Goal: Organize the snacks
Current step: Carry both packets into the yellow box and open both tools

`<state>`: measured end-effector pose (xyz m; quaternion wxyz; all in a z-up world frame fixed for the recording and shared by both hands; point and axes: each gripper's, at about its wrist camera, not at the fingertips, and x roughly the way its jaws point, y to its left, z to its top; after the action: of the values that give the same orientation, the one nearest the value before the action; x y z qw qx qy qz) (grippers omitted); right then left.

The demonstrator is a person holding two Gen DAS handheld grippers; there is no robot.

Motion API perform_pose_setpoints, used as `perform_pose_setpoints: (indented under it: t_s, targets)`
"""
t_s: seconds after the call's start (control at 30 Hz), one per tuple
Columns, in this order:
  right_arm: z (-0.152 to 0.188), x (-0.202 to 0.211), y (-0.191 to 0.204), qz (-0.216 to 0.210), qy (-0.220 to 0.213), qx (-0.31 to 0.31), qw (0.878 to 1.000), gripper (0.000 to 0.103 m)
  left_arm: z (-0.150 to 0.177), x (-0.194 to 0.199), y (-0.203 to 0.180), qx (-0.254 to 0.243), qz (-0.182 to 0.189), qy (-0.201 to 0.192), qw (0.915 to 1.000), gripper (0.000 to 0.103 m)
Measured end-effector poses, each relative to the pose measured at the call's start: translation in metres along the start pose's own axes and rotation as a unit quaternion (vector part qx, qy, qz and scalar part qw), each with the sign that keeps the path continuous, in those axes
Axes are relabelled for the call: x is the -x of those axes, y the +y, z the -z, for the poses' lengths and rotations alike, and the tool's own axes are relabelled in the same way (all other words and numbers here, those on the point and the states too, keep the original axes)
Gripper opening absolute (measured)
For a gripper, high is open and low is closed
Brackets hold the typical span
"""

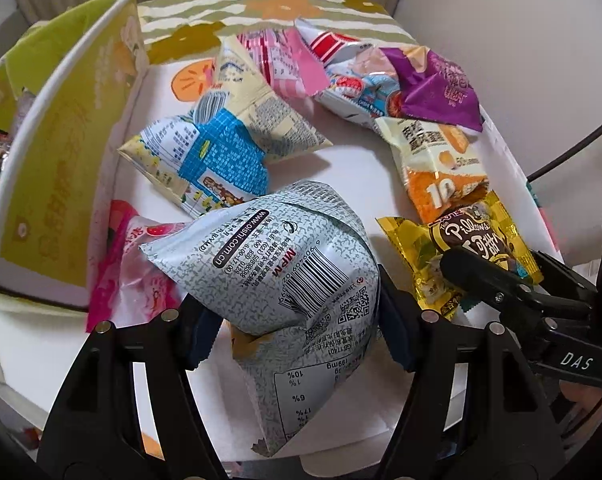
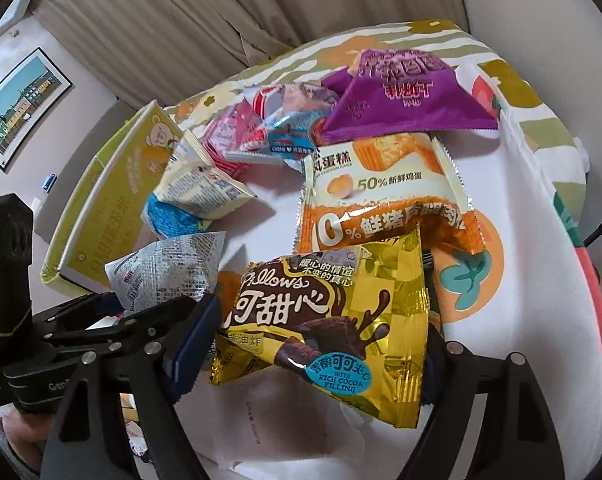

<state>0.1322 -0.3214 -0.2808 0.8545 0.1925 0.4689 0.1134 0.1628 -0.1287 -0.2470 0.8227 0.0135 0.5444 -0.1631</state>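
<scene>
Snacks lie loose on a white bench [image 1: 353, 164], and the yellow-green box [image 1: 61, 136] standing at its left edge serves as landmark. Just right of the box's near end lies a pink packet [image 1: 129, 272]. Right of that, the left tongs [image 1: 297, 328] grip a grey-green speckled bag [image 1: 293, 264], barcode side up. Farther from the box, the right tongs [image 2: 321, 344] are closed on a gold Pillows cocoa packet [image 2: 341, 312]. Beyond these, an orange-and-cream cake packet [image 2: 385, 196] and a purple pouch [image 2: 401, 96] rest on the side of the bench well away from the box.
</scene>
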Motion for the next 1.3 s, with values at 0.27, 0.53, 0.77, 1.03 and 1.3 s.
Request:
perform_pose_setpoints:
  t_s: [0.27,0.53,0.77,1.03,1.3]
  targets:
    - [0.0,0.03,0.007,-0.005,-0.016,0.01,1.0,0.08,0.002,0.032,-0.007,0.004,-0.001,-0.028,0.9996,0.065]
    - [-0.019,0.07,0.025,-0.018,-0.055,0.038,0.998,0.08,-0.003,0.085,-0.009,0.02,-0.006,-0.079,0.9967,0.065]
    - [-0.055,0.092,0.066,-0.037,-0.084,0.078,0.993,0.08,-0.023,0.133,0.019,0.04,-0.022,-0.132,0.9902,0.065]
    - [-0.094,0.077,0.148,-0.055,-0.104,0.118,0.986,0.08,-0.061,0.171,0.102,0.054,-0.044,-0.173,0.9825,0.065]
    - [-0.131,0.027,0.236,-0.064,-0.105,0.133,0.983,0.08,-0.106,0.173,0.21,0.056,-0.06,-0.174,0.9812,0.065]
